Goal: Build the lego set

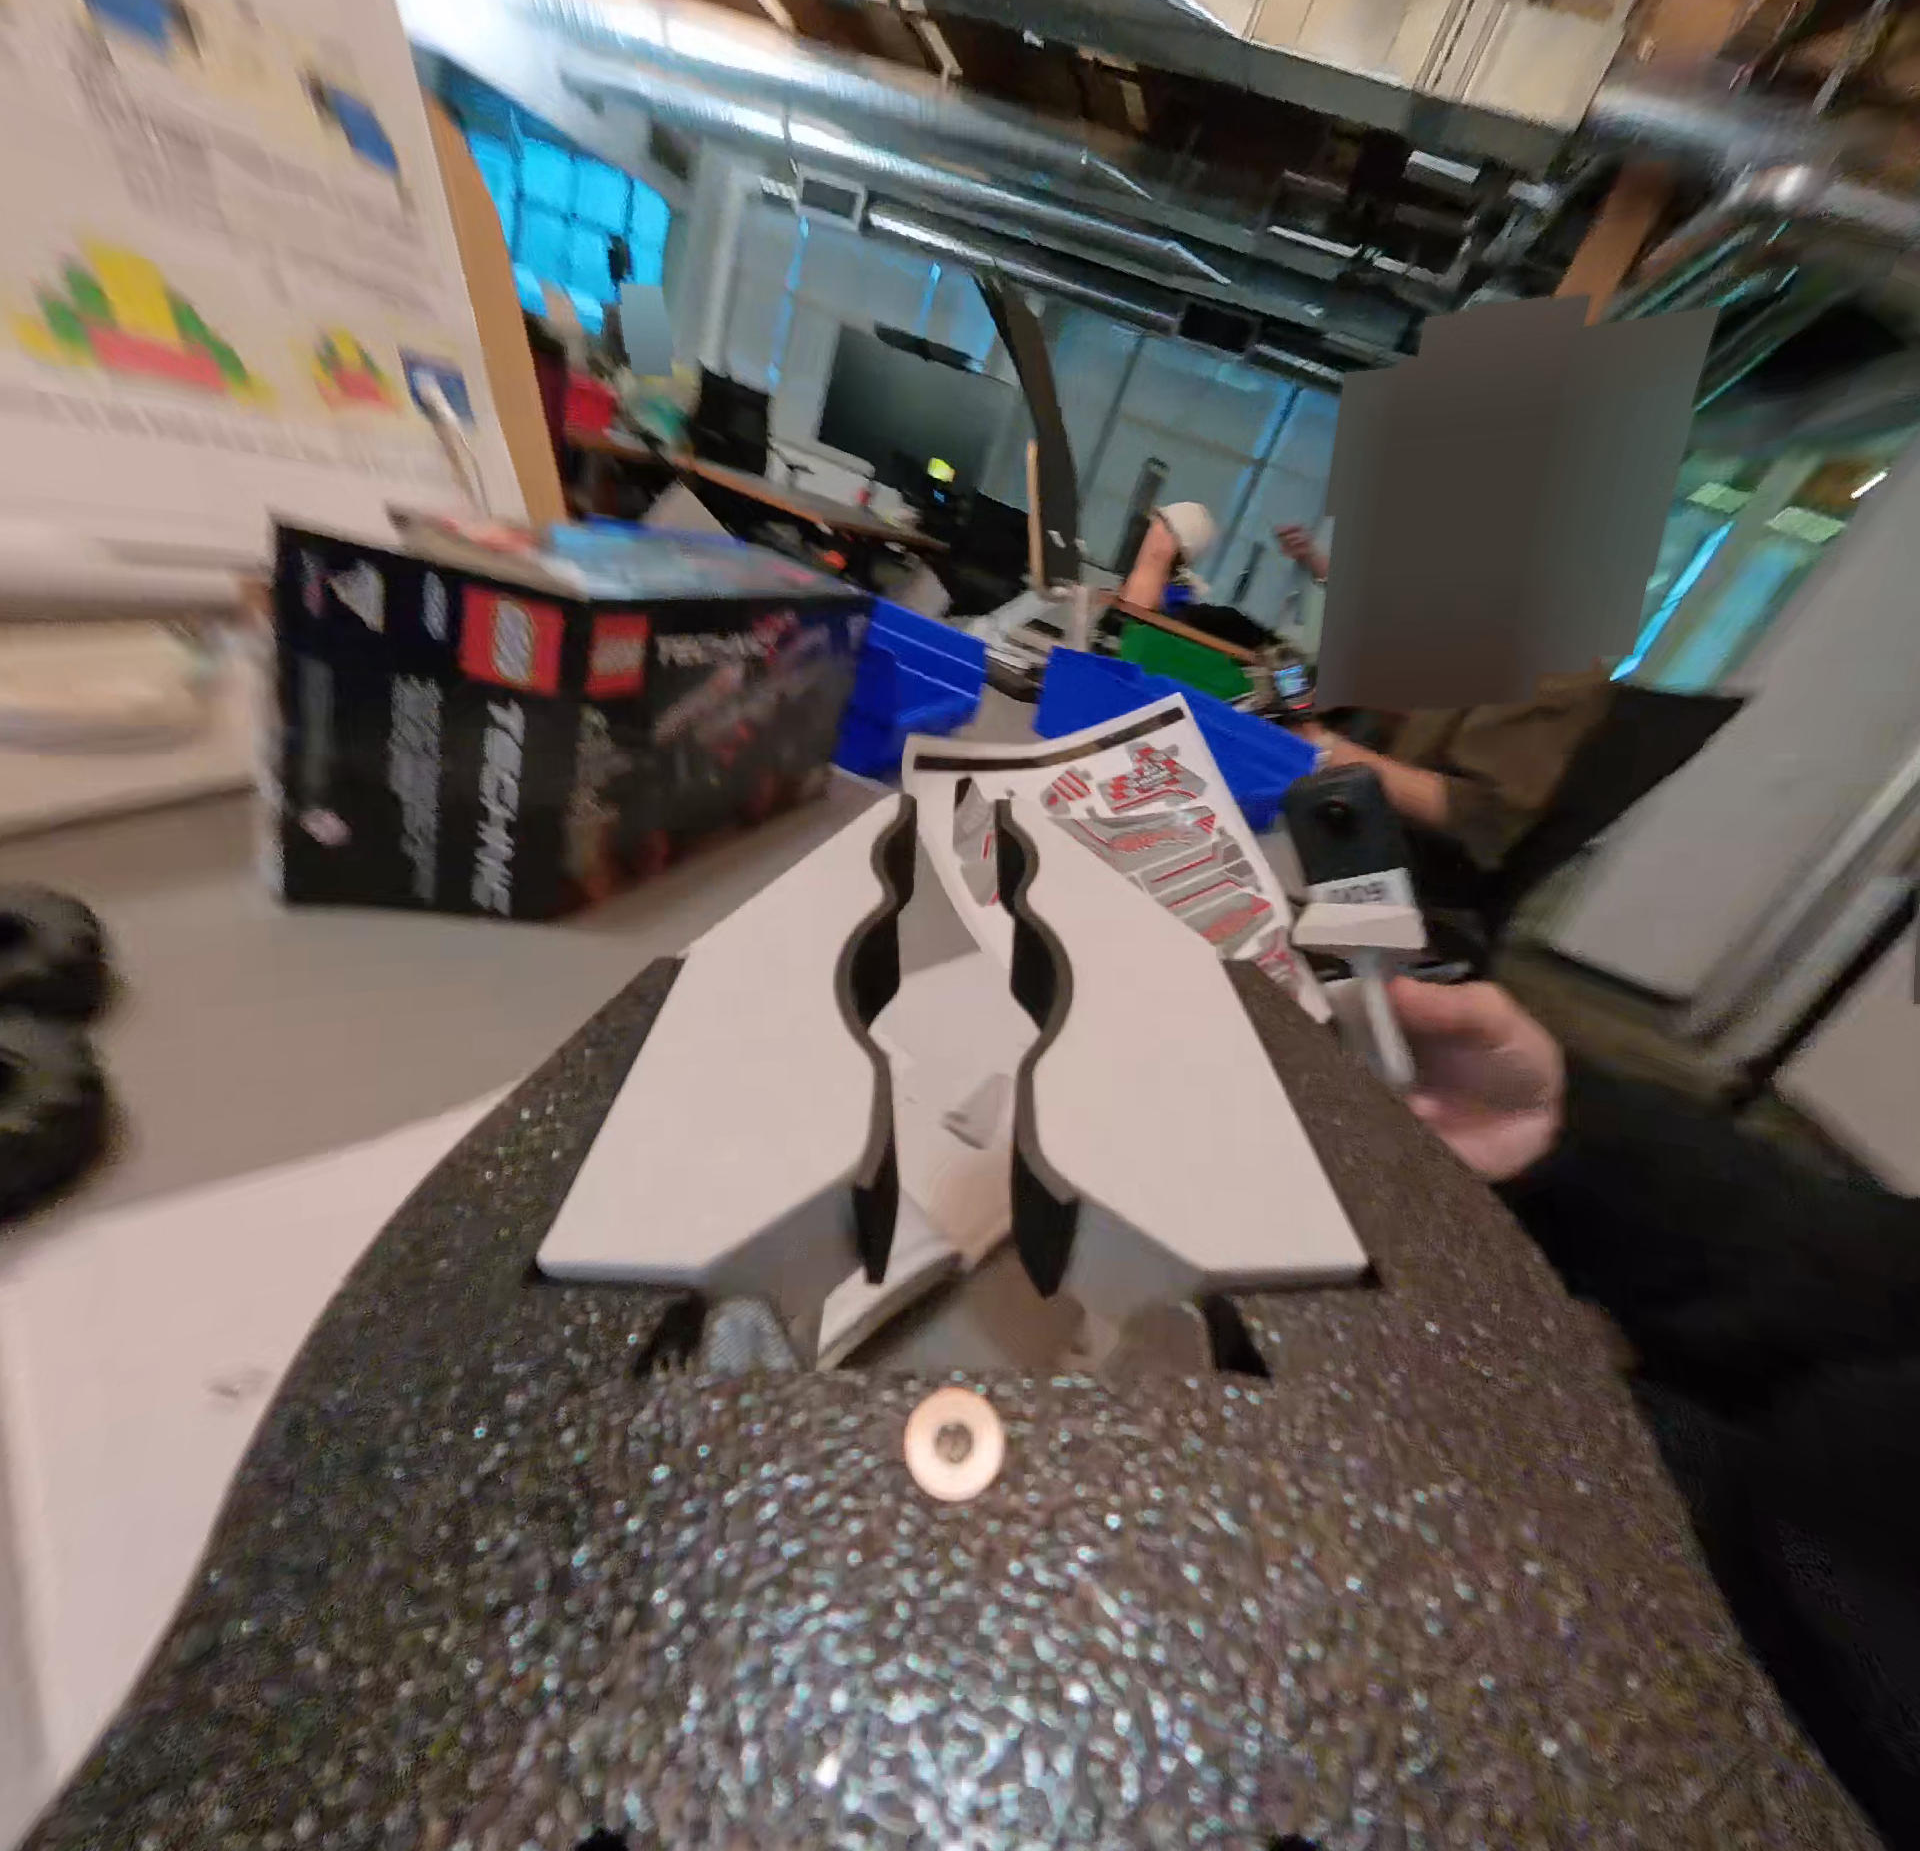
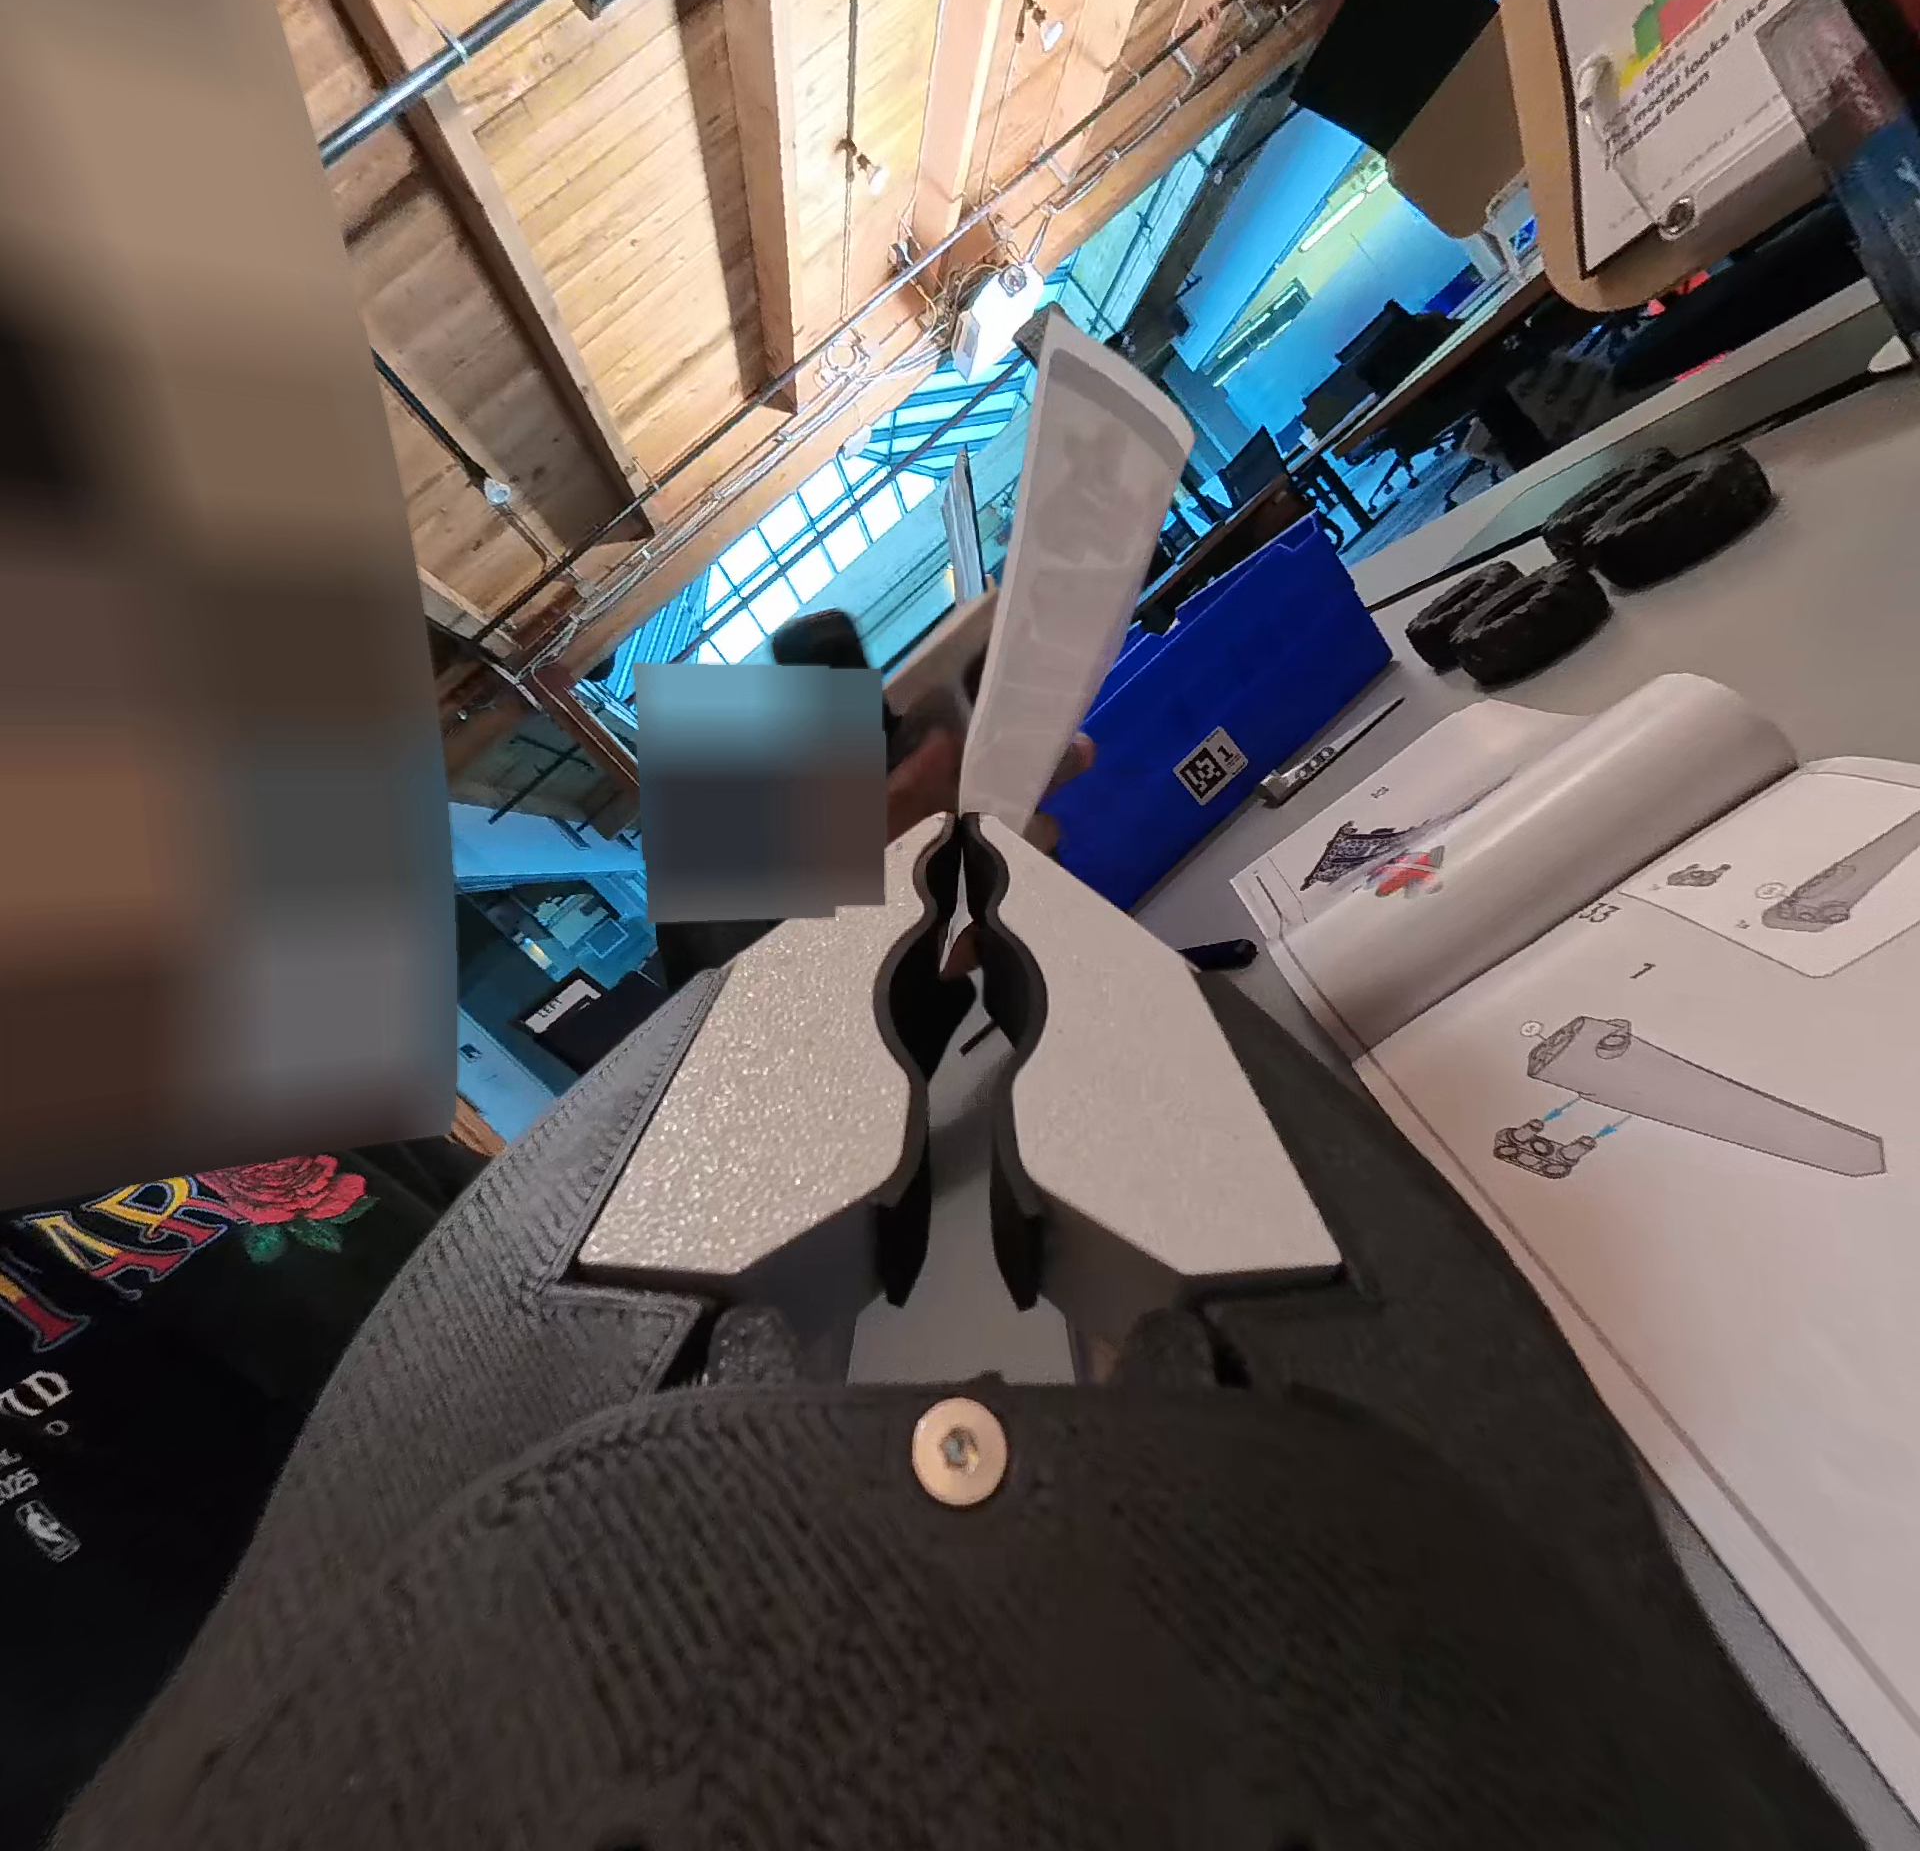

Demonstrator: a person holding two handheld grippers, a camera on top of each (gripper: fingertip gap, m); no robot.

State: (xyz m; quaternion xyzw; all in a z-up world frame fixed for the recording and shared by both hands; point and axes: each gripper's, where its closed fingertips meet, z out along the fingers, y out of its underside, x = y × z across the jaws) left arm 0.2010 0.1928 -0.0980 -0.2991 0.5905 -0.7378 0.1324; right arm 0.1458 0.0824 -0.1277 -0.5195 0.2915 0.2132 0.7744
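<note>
Right wrist view: right claw (image 2: pixel 961 845) tips pinched tight on the bottom corner of the sticker sheet (image 2: pixel 1070 596). Sheet rises from the tips, long axis up and slightly right, plain back toward this camera. Instruction booklet (image 2: pixel 1662 1126) lies open on the desk (image 2: pixel 1787 388) right of the claw; blue bin (image 2: pixel 1226 721) beyond it, black tires (image 2: pixel 1590 565) farther right.

Left wrist view: left claw (image 1: pixel 956 814) held at a narrow gap, sticker sheet (image 1: pixel 1153 845) standing between and just beyond the tips; can't tell if the pads touch it. Printed face toward this claw, long axis running up-left. Right claw grips the far edge, so the sheet bridges the two. Lego box (image 1: pixel 540 731) sits beyond, left.
</note>
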